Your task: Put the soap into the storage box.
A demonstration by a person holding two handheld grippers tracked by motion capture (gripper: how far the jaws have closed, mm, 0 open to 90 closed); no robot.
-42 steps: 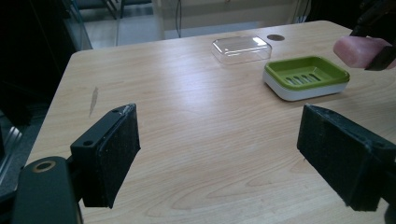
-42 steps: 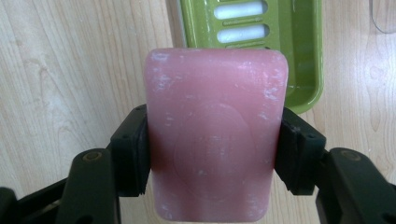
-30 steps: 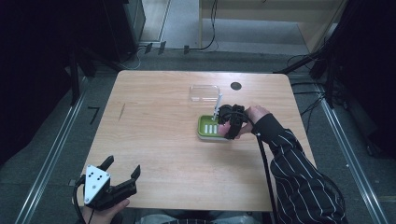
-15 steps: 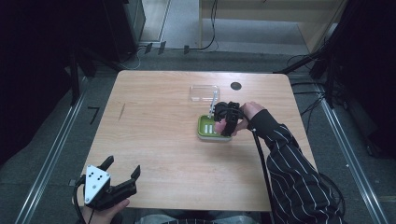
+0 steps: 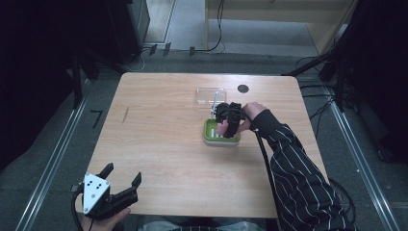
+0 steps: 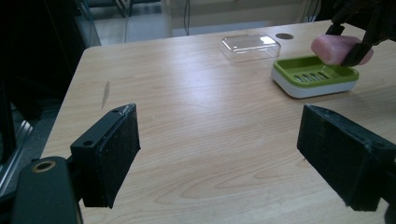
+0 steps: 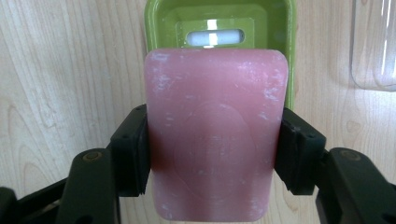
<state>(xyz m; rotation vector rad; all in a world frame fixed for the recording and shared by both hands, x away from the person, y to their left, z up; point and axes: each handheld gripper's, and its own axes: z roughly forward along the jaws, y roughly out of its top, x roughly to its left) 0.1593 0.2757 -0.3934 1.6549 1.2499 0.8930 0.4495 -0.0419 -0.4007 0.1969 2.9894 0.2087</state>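
Right gripper [image 7: 212,154] clamped on pink soap bar [image 7: 215,130], held just above green soap dish [image 5: 222,133]. Dish holds nothing: slotted green tray on white base. Soap: rounded rectangle, matte, whitish scuffs, faint oval stamp. Clear plastic lid [image 5: 210,95] beside dish on wooden table [image 5: 159,144]. Left gripper [image 6: 219,154] agape, nothing between jaws.

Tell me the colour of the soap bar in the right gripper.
Pink soap bar, clearest in the right gripper view.

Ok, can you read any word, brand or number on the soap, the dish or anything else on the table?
Nothing can be read.
Pink soap bar: a faint oval stamp pressed into its face, too worn and blurred to make out.
Green soap dish: no print.
Clear lid: no print.
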